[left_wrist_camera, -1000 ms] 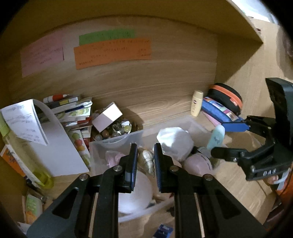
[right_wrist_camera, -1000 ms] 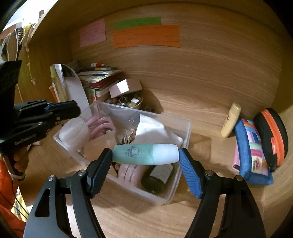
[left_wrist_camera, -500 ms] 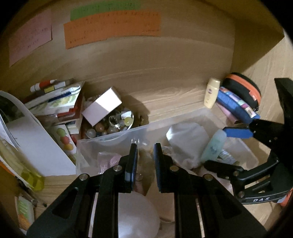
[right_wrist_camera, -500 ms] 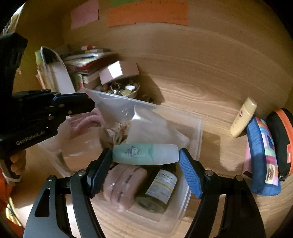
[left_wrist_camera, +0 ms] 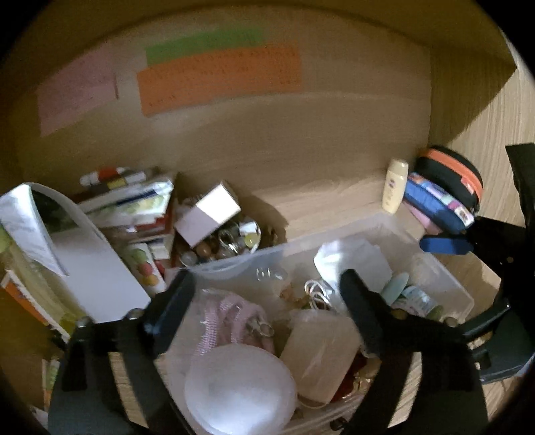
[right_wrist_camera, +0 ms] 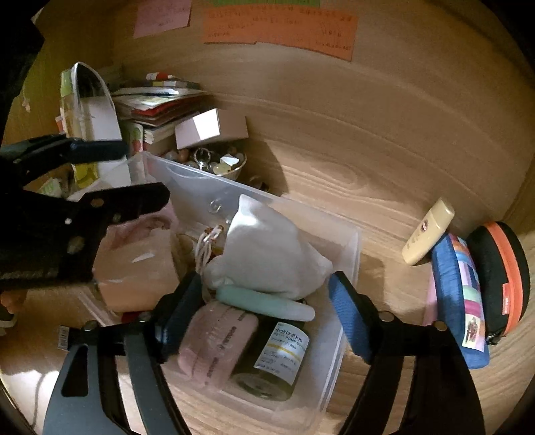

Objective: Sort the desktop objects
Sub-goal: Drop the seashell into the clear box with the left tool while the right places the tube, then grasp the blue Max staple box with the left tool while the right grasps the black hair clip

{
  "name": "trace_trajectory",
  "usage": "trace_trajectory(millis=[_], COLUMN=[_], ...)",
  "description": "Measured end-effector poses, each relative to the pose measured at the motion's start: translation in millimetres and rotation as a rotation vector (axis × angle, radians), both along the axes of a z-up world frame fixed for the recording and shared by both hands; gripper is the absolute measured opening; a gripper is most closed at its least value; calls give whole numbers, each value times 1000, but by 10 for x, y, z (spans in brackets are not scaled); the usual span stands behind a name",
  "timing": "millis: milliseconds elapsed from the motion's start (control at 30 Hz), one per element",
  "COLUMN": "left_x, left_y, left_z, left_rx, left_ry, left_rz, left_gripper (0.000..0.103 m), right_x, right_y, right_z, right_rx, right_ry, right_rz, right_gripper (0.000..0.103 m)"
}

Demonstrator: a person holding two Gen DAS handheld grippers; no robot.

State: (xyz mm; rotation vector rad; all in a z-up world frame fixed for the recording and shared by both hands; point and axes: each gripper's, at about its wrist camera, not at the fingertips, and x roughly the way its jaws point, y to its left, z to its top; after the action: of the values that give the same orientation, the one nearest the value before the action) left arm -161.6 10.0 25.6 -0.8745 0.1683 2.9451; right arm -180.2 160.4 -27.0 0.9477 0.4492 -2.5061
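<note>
A clear plastic bin (right_wrist_camera: 354, 254) stands on the wooden desk, filled with small items. My right gripper (right_wrist_camera: 267, 301) hovers over its near end with its jaws opening. The mint-green tube (right_wrist_camera: 264, 302) lies loose below them, tilted across a pink roll (right_wrist_camera: 217, 344) and a dark labelled bottle (right_wrist_camera: 274, 361), against a white pouch (right_wrist_camera: 264, 247). No pad touches the tube. My left gripper (left_wrist_camera: 264, 291) is over the bin (left_wrist_camera: 301, 241) at its other end, jaws opening wide and holding nothing. Beneath it lie a white round lid (left_wrist_camera: 240, 388) and a pale pink box (left_wrist_camera: 321, 354).
Right of the bin lie a cream bottle (right_wrist_camera: 428, 231), a blue pencil case (right_wrist_camera: 458, 294) and a black-and-orange case (right_wrist_camera: 501, 274). Behind it are a bowl of beads (right_wrist_camera: 214, 164) under a white box (right_wrist_camera: 210, 130), and stacked books (right_wrist_camera: 157, 103). Paper notes (right_wrist_camera: 277, 30) hang on the back wall.
The right gripper let go of the mint-green tube, which now rests in the bin. The left gripper went from shut to wide open. Both sank closer to the bin.
</note>
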Motion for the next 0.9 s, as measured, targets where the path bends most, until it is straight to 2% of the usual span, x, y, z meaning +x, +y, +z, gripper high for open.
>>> trace_trajectory(millis=[167, 400, 667, 900], left_x=[153, 475, 829, 1181], left_y=[-38, -222, -427, -580], left_z=[115, 172, 19, -233], left_rx=[0, 22, 18, -24], left_ry=[40, 59, -2, -63], left_rz=[17, 35, 61, 69], left_gripper=[98, 101, 102, 102], right_x=[162, 433, 718, 883], right_y=[16, 71, 44, -40], right_z=[137, 274, 230, 24], right_rx=[-12, -37, -47, -25], right_ry=[21, 33, -1, -55], right_rz=[-2, 6, 41, 74], right_gripper=[83, 84, 84, 84])
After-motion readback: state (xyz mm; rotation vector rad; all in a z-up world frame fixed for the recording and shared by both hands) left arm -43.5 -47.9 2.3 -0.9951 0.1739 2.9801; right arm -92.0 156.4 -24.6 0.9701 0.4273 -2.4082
